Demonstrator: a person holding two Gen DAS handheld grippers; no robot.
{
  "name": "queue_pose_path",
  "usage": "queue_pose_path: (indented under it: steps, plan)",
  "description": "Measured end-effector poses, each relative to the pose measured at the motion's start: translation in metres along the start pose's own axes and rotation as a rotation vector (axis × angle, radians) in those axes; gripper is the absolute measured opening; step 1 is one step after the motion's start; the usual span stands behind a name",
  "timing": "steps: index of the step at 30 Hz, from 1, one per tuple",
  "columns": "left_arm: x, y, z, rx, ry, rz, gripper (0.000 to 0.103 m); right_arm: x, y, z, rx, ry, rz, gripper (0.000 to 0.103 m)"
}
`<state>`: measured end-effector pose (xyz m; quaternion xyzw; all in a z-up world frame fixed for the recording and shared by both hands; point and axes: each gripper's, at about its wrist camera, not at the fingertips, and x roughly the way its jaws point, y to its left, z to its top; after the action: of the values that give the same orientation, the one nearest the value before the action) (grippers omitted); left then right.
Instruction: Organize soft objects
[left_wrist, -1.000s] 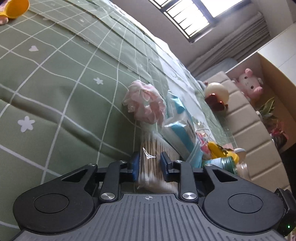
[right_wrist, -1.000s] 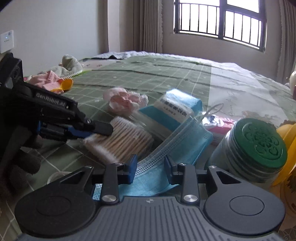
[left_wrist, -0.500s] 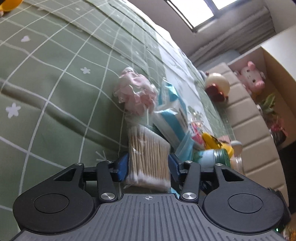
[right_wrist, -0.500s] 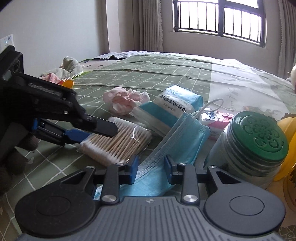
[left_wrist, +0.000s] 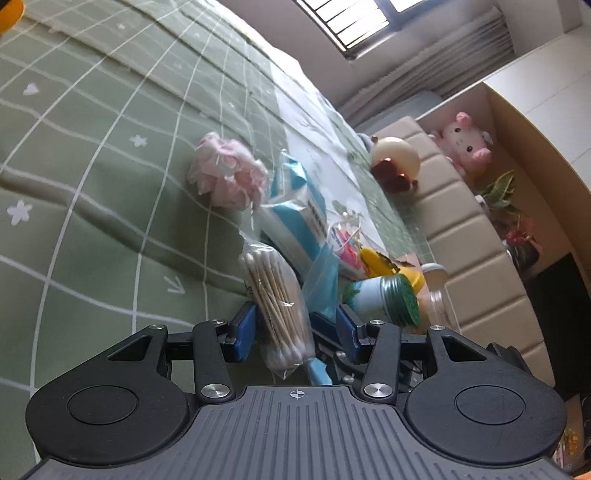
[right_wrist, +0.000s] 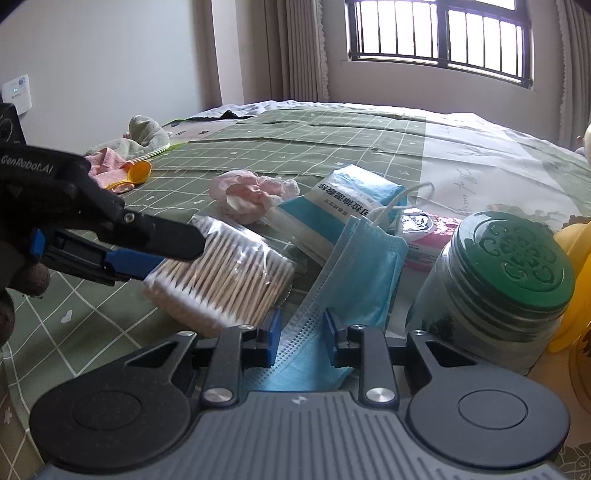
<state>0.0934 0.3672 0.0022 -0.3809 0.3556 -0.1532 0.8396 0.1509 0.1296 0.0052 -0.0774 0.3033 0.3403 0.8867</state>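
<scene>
Cotton swabs in a clear bag (left_wrist: 279, 306) sit low in the left wrist frame, between the parted fingers of the left gripper (left_wrist: 293, 325), whose left pad seems to touch the bag, though a grip is unclear. At bottom centre of the right wrist view, the right gripper (right_wrist: 301, 332) straddles a blue face mask (right_wrist: 354, 266), jaws apart. Behind lie a pink scrunchie (right_wrist: 251, 194) and green-lidded jar (right_wrist: 506, 280).

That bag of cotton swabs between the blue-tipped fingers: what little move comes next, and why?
Probably closing the left hand-held gripper. Its jaws stand open on either side of the bag of cotton swabs, which sits tilted between them, not visibly pinched. The right hand-held gripper straddles the blue face mask, also open.
</scene>
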Motion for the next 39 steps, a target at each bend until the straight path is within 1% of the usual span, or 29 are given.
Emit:
queue_pose_path:
  steps: [1, 2, 3, 4, 5, 9, 10, 11, 12, 14, 16, 17, 18, 20, 21, 22, 23, 24, 25, 26, 28, 30, 32, 33, 34, 35, 36, 38, 39]
  plan:
    - [0.002, 0.004, -0.001, -0.020, 0.003, 0.017, 0.051, -0.001, -0.001, 0.000, 0.000, -0.001, 0.004, 0.026]
    - [0.005, 0.008, 0.000, -0.046, 0.000, 0.069, 0.047, -0.001, -0.001, 0.000, -0.002, -0.002, 0.009, 0.026]
    - [0.007, 0.010, 0.000, -0.060, -0.012, 0.134, 0.034, -0.001, 0.000, -0.001, -0.008, -0.002, 0.013, 0.026]
    - [0.006, 0.009, -0.001, -0.061, -0.034, 0.166, 0.035, -0.001, 0.001, -0.001, -0.016, -0.002, 0.012, 0.026]
    - [0.003, 0.008, -0.002, -0.060, -0.067, 0.170, 0.035, -0.002, 0.001, -0.001, -0.022, -0.004, 0.010, 0.026]
    - [-0.012, 0.003, -0.015, -0.071, -0.120, 0.225, 0.035, -0.001, 0.001, -0.001, -0.025, -0.003, 0.017, 0.026]
    - [-0.016, 0.005, -0.020, -0.091, -0.126, 0.221, 0.035, -0.001, 0.001, -0.001, -0.024, -0.003, 0.018, 0.026]
    - [-0.019, 0.010, -0.026, -0.131, -0.143, 0.197, 0.035, -0.001, 0.000, -0.001, -0.023, -0.003, 0.020, 0.026]
    - [-0.021, 0.013, -0.032, -0.172, -0.164, 0.170, 0.034, -0.001, 0.000, -0.001, -0.022, -0.004, 0.020, 0.026]
    - [-0.026, 0.022, -0.049, -0.270, -0.235, 0.093, 0.033, -0.002, -0.001, -0.001, -0.020, -0.008, 0.020, 0.026]
    - [-0.027, 0.026, -0.058, -0.308, -0.286, 0.056, 0.030, -0.007, -0.002, -0.002, -0.014, -0.029, 0.014, 0.026]
    - [-0.029, 0.024, -0.062, -0.307, -0.308, 0.053, 0.029, -0.012, -0.003, -0.002, -0.008, -0.044, 0.015, 0.026]
    - [-0.031, 0.021, -0.062, -0.299, -0.317, 0.062, 0.030, -0.016, -0.003, 0.001, -0.004, -0.048, 0.037, 0.026]
    - [-0.041, 0.013, -0.062, -0.237, -0.347, 0.131, 0.031, -0.024, -0.005, 0.010, 0.018, -0.038, 0.130, 0.028]
    - [-0.047, 0.006, -0.061, -0.171, -0.368, 0.198, 0.031, -0.025, -0.004, 0.015, 0.019, -0.024, 0.169, 0.038]
    - [-0.052, 0.000, -0.060, -0.112, -0.381, 0.266, 0.031, -0.026, -0.001, 0.023, 0.017, -0.019, 0.185, 0.050]
    - [-0.058, -0.005, -0.058, -0.052, -0.394, 0.340, 0.031, -0.025, 0.003, 0.032, 0.011, -0.025, 0.179, 0.056]
    - [-0.063, -0.007, -0.058, -0.022, -0.404, 0.379, 0.031, -0.022, 0.008, 0.042, -0.006, -0.029, 0.166, 0.067]
    - [-0.069, -0.008, -0.058, -0.012, -0.414, 0.396, 0.031, -0.018, 0.014, 0.053, -0.031, -0.031, 0.154, 0.069]
    - [-0.075, -0.009, -0.059, -0.014, -0.421, 0.397, 0.031, -0.012, 0.021, 0.064, -0.065, -0.035, 0.132, 0.069]
    - [-0.084, -0.010, -0.061, -0.016, -0.422, 0.383, 0.031, 0.011, 0.036, 0.087, -0.140, -0.028, 0.075, 0.073]
    - [-0.087, -0.011, -0.064, 0.018, -0.405, 0.364, 0.031, 0.043, 0.046, 0.105, -0.177, 0.013, 0.033, 0.074]
    - [-0.084, -0.013, -0.064, 0.039, -0.364, 0.349, 0.031, 0.081, 0.050, 0.117, -0.179, 0.100, 0.018, 0.074]
    - [-0.082, -0.011, -0.065, 0.035, -0.345, 0.332, 0.031, 0.101, 0.051, 0.120, -0.166, 0.153, 0.011, 0.072]
    - [-0.079, -0.008, -0.068, 0.026, -0.334, 0.313, 0.031, 0.114, 0.052, 0.121, -0.159, 0.192, -0.007, 0.049]
    - [-0.077, -0.005, -0.069, 0.012, -0.325, 0.288, 0.031, 0.117, 0.051, 0.121, -0.166, 0.208, -0.024, 0.032]
    - [-0.075, -0.001, -0.072, 0.001, -0.319, 0.268, 0.031, 0.111, 0.051, 0.122, -0.172, 0.198, -0.025, 0.022]
    - [-0.068, 0.007, -0.075, -0.028, -0.302, 0.213, 0.031, 0.077, 0.044, 0.119, -0.163, 0.123, -0.001, 0.019]
    - [-0.065, 0.012, -0.075, -0.050, -0.286, 0.184, 0.031, 0.055, 0.039, 0.115, -0.159, 0.085, -0.009, 0.019]
